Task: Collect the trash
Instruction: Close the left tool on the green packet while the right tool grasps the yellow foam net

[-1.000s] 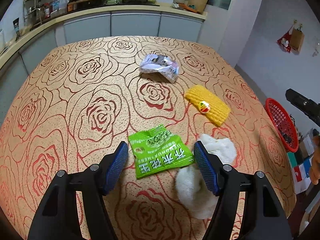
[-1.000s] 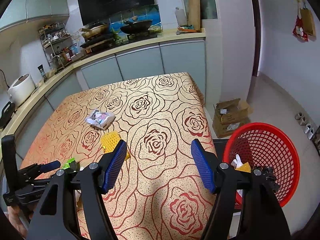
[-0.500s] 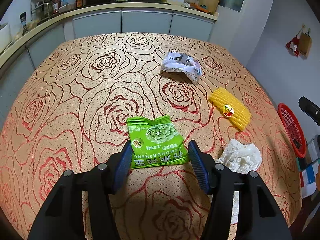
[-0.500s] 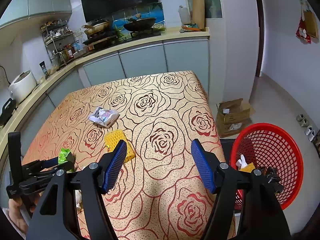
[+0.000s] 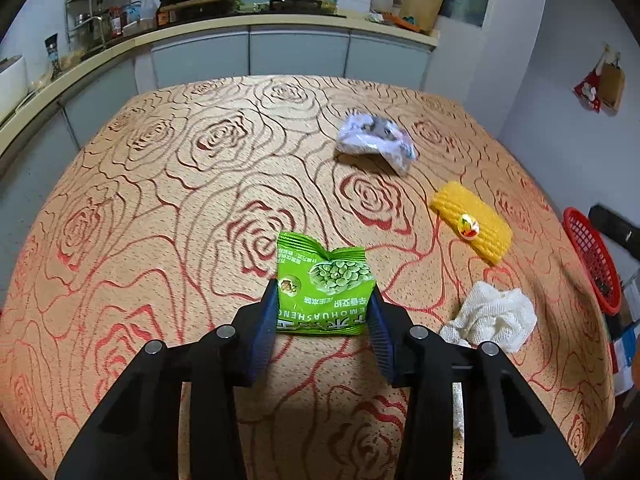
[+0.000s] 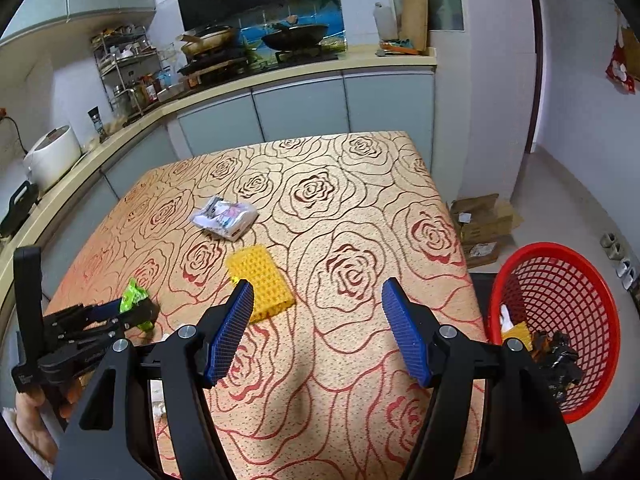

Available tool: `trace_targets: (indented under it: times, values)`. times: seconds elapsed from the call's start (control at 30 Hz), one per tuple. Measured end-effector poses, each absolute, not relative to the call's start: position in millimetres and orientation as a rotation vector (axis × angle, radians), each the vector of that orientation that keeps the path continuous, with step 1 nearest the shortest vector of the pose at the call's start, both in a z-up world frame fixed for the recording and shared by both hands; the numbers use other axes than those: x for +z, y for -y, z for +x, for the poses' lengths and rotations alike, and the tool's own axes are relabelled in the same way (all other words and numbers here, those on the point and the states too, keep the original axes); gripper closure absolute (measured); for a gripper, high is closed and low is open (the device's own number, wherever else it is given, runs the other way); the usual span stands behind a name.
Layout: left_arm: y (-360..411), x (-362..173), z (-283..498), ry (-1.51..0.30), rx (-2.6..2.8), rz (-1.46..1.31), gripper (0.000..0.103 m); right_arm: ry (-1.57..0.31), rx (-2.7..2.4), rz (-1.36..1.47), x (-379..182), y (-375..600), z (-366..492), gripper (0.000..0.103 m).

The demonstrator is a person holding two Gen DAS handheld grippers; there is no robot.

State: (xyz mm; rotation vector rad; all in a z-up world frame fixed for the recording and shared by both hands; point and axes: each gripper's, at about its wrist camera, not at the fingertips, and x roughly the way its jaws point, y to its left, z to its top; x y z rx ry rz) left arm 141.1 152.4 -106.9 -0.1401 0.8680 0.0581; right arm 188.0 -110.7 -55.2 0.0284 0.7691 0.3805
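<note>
A green snack packet stands bulged between the blue pads of my left gripper, whose jaws are closing, both pads against its sides. In the right wrist view the packet sticks up from the left gripper at the table's left. A yellow foam fruit net, a crumpled white tissue and a silvery wrapper lie on the rose-patterned table. My right gripper hangs open over the table, holding nothing, the foam net just beyond its left pad.
A red mesh basket with some trash inside stands on the floor off the table's right edge. Cardboard boxes lie behind it. A kitchen counter with pans runs along the far side and left.
The left jaws have narrowed onto the green packet, which went from lying flat to bulging upright between the pads. The right gripper shifted slightly and stays open.
</note>
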Motion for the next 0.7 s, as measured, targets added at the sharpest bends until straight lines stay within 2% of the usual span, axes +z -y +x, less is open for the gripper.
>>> trace_targets:
  times: [0.7]
  values:
    - [-185,-76,120,-0.771,0.137,-0.166,0.063,-0.851,0.482,-0.078,-89,48,216,0.039]
